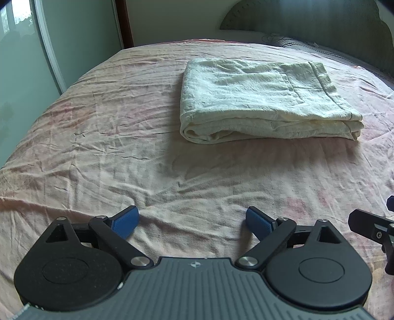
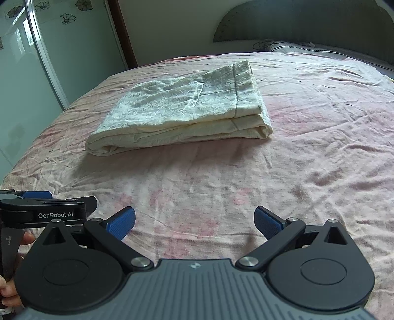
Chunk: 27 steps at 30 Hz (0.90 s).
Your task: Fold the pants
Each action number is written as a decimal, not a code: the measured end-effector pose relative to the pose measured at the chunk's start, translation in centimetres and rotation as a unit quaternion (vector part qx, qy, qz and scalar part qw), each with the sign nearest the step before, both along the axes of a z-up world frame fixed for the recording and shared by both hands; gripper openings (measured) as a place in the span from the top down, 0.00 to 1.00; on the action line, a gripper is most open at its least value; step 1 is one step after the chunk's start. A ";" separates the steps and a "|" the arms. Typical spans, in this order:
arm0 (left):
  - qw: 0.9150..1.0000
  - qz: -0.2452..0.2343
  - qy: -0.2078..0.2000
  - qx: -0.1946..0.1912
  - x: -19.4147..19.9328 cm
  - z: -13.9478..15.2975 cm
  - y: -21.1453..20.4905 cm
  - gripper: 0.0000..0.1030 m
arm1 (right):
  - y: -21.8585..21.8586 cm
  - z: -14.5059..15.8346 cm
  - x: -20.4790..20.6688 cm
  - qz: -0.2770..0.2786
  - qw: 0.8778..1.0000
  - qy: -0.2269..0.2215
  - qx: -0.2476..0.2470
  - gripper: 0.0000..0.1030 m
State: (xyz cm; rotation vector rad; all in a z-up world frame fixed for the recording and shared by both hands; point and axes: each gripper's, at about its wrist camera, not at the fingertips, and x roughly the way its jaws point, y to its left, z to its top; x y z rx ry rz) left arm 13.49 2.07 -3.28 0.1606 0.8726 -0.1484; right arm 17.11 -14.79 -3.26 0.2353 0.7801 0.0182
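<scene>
Cream-coloured pants (image 1: pixel 266 98) lie folded into a thick rectangle on the pink bedsheet (image 1: pixel 98 137), well beyond both grippers. In the right wrist view the same folded pants (image 2: pixel 187 110) sit left of centre. My left gripper (image 1: pixel 192 221) hovers over the sheet near the bed's front, jaws wide open, nothing between its blue pads (image 1: pixel 125 221). My right gripper (image 2: pixel 194 221) is likewise open and empty above the sheet (image 2: pixel 295 147). The left gripper's body (image 2: pixel 44 209) shows at the left edge of the right wrist view, held by a hand (image 2: pixel 27 238).
A sliding wardrobe door with frosted glass (image 1: pixel 24 73) stands along the bed's left side. A dark padded headboard (image 1: pixel 307 19) and a grey pillow edge (image 1: pixel 320 48) lie at the far end. The sheet is wrinkled all over.
</scene>
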 end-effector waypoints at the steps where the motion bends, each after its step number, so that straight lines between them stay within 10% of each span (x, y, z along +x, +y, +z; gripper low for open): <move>1: 1.000 0.000 0.000 -0.002 0.0 0.0 0.0 0.06 | 0.0 0.0 0.0 0.000 1.000 0.000 0.000 0.00; 27: 0.996 -0.006 -0.088 -0.018 0.5 -2.3 0.9 0.00 | 0.3 -3.0 2.1 0.016 0.996 -0.047 -0.079 0.00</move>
